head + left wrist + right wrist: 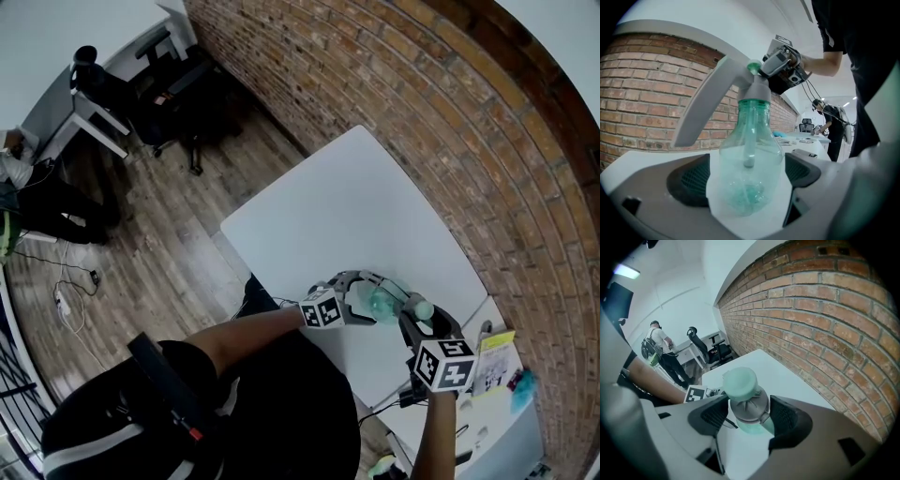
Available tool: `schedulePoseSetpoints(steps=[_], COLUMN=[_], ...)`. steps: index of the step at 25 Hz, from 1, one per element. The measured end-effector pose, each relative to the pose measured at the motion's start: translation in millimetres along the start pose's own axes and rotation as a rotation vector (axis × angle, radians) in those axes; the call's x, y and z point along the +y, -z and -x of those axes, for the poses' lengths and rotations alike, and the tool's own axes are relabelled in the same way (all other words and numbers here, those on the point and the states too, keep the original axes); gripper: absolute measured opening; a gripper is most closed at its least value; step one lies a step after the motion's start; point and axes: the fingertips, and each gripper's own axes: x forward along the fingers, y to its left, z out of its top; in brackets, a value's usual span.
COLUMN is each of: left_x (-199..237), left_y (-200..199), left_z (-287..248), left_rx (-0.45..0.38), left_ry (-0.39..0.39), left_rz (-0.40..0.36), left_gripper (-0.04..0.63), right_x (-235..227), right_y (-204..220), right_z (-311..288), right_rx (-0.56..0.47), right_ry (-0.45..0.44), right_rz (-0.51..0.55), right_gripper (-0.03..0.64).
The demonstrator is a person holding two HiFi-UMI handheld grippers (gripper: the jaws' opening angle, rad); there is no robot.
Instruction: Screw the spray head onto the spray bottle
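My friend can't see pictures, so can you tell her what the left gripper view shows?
A see-through green spray bottle stands between the jaws of the left gripper, which grips its round body. The right gripper reaches in from above and holds the grey spray head on the bottle's neck. A brick wall is behind.

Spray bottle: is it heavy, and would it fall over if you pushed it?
Probably light: the clear spray bottle looks empty apart from its tube. Its see-through plastic might squish a little. With the big spray head on top, it could tip easily.
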Motion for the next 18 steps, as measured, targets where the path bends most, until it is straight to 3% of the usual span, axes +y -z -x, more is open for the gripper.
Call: schedulePoseSetpoints(steps=[8, 14, 18], left_x=[3.2, -3.8, -7.3], left_y=[-13.3, -16.2, -21.3], left_z=[15.1, 34.6, 47.7], left_rx=[-0.022, -0.038, -0.054], left_ry=[-0.020, -0.047, -0.076], left_rz=[0.029, 0.054, 0.065], left_gripper=[0.499, 0.499, 0.499], right_x=[-5.4, -7.5, -10.3], right_y=[6.8, 19.5, 18.6], right_z=[23.4, 31.9, 42.5], right_rx=[-0.122, -0.203, -0.335], right_ry=[0.120, 0.153, 0.145], right_rz=[-0.048, -0.129, -0.198], right_gripper=[0.262, 0.262, 0.262])
